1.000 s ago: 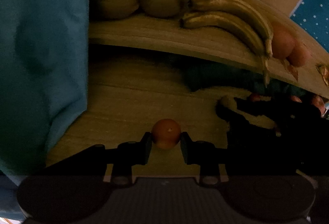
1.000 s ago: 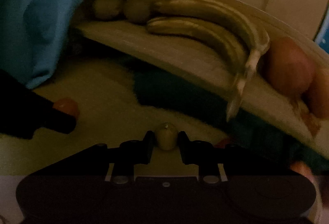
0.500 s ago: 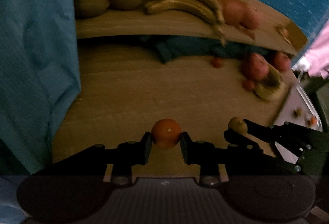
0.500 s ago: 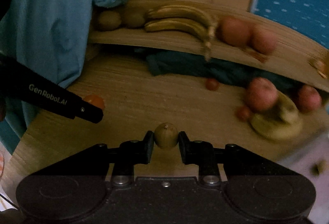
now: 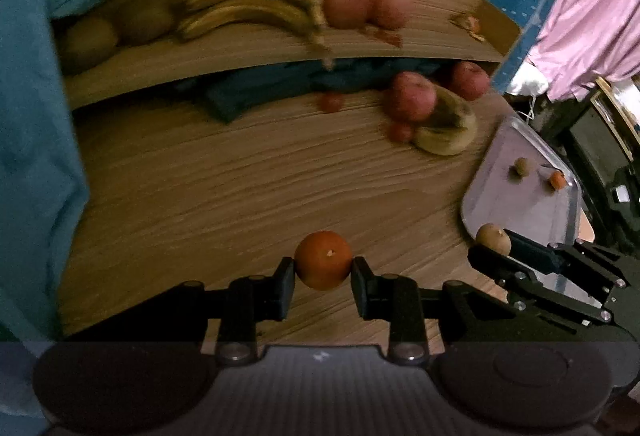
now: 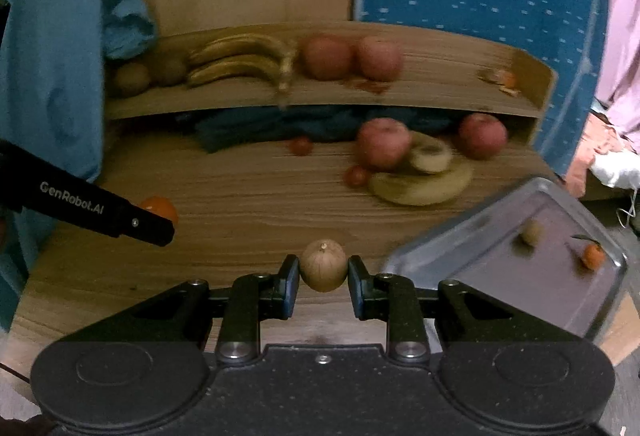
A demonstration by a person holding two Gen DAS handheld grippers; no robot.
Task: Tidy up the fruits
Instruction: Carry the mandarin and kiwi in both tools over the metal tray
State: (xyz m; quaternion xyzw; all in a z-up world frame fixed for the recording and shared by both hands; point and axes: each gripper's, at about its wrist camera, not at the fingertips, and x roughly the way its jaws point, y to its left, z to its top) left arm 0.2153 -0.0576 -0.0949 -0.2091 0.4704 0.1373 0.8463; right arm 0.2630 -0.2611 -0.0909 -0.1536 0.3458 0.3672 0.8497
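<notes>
Over the wooden surface [image 6: 240, 196], a metal tray [image 6: 500, 220] has newly entered view; left claw [image 5: 323, 272] grips a tangerine [image 5: 323, 264], right claw [image 6: 323, 276] a longan [image 6: 323, 270].

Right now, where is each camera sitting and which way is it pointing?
Left wrist: rides on the left gripper, looking forward over the table toward the shelf; its own fingers pinch an orange, and the right gripper shows at right.
Right wrist: rides on the right gripper, facing the same shelf; its fingers pinch a tan fruit, with the left gripper at left.
Shared: shelf, bananas, apples, tray, each other's gripper.
</notes>
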